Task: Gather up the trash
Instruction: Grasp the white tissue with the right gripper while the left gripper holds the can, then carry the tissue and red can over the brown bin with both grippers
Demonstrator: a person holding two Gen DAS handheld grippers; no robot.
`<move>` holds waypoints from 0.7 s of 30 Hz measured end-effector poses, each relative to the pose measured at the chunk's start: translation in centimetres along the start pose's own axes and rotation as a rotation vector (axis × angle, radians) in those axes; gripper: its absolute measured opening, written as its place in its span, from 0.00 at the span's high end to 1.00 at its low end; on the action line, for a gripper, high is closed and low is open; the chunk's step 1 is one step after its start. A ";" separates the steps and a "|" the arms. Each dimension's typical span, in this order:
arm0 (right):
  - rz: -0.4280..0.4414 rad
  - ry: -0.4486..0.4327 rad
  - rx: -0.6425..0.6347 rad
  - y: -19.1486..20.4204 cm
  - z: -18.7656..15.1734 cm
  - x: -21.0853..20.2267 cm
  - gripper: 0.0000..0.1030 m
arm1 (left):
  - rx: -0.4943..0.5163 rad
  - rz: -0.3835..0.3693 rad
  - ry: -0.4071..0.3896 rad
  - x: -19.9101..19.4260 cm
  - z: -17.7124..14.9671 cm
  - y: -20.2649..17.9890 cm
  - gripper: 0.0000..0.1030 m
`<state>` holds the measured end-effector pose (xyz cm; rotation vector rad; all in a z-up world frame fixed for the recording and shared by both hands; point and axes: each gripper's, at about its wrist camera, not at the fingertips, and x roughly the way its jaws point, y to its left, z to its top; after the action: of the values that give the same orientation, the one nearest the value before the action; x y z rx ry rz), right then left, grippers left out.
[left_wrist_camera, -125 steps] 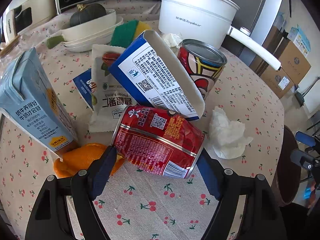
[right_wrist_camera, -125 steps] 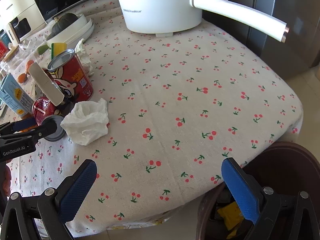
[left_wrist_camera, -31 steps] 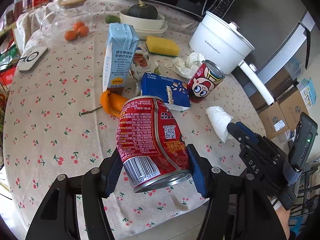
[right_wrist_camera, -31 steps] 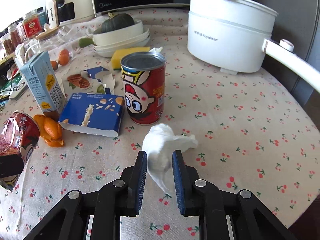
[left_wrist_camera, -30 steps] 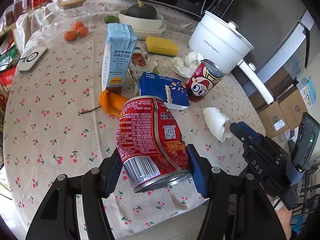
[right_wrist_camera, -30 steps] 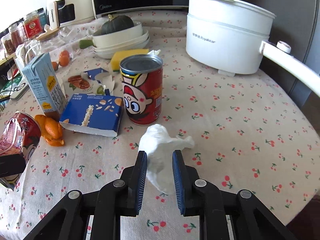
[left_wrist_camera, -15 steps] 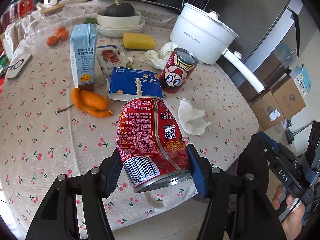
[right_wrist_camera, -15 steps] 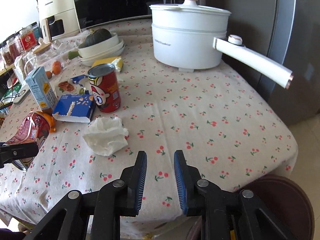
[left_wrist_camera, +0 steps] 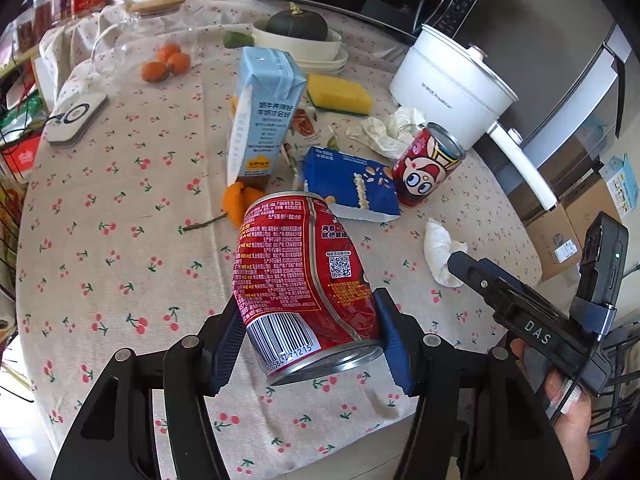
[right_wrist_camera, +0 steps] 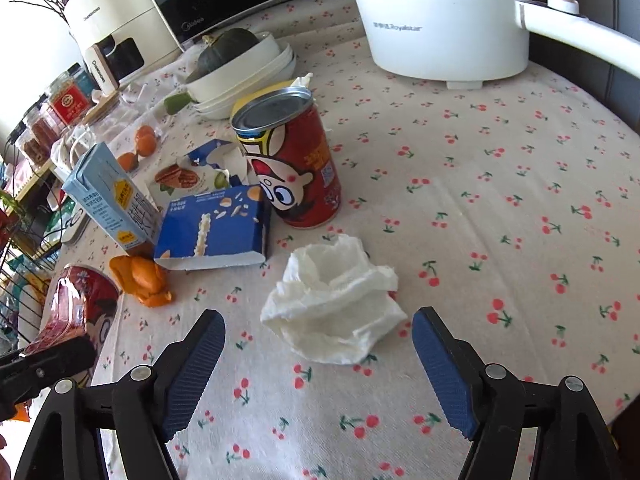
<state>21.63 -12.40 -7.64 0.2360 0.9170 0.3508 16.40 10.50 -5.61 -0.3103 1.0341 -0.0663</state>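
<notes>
the left gripper [left_wrist_camera: 310, 344] is clamping the red can [left_wrist_camera: 306, 276] aloft above the table [left_wrist_camera: 120, 248], freeing it for binning, while the right gripper [right_wrist_camera: 318, 348] is gaping wide around the tissue [right_wrist_camera: 336, 300], seemingly readying a pinch.

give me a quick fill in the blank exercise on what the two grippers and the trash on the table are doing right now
1. The left gripper is shut on a dented red ____.
2. The right gripper is ____, its fingers either side of the white tissue.
3. The blue box lies flat, to the left of the upright ____ can.
4. The orange peel lies beside the light blue ____.

Missing words: can; open; cartoon; carton
</notes>
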 end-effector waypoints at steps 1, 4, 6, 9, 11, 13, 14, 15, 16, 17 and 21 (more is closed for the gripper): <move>-0.011 0.003 -0.007 0.3 0.0 0.6 0.21 | -0.004 0.003 0.001 0.0 0.0 0.4 0.38; -0.075 0.006 -0.039 1.0 -0.1 2.1 0.21 | -0.013 0.011 0.006 0.0 0.0 1.5 0.38; -0.129 0.008 -0.054 1.1 -0.4 2.9 0.26 | -0.014 0.014 0.009 0.0 0.0 1.9 0.38; -0.190 -0.019 -0.110 1.6 -0.5 3.0 0.45 | -0.013 0.013 0.011 0.0 -0.1 2.0 0.38; -0.173 -0.015 -0.118 1.4 -0.4 3.0 0.75 | -0.008 0.011 0.011 0.0 -0.1 1.8 0.38; -0.170 -0.018 -0.118 1.1 -0.4 2.7 0.81 | -0.003 0.008 0.010 -0.1 -0.2 1.6 0.38; -0.162 -0.017 -0.119 1.0 -0.4 2.4 0.83 | -0.002 0.007 0.010 -0.1 -0.2 1.4 0.38; -0.157 -0.017 -0.125 1.0 -0.4 2.3 0.84 | 0.000 0.005 0.009 -0.1 -0.2 1.2 0.38; -0.155 -0.018 -0.133 1.1 -0.5 2.0 0.85 | 0.003 0.002 0.009 -0.2 -0.3 1.0 0.38; -0.154 -0.021 -0.141 1.0 -0.5 1.6 0.86 | 0.005 -0.001 0.008 -0.2 -0.3 0.8 0.38; -0.150 -0.042 -0.161 0.9 -0.5 -0.3 0.87 | 0.022 -0.022 0.005 -0.2 -0.4 -0.7 0.38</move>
<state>20.91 -11.70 -7.35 0.0265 0.8553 0.2780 16.02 9.78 -5.42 -0.3015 1.0348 -0.0980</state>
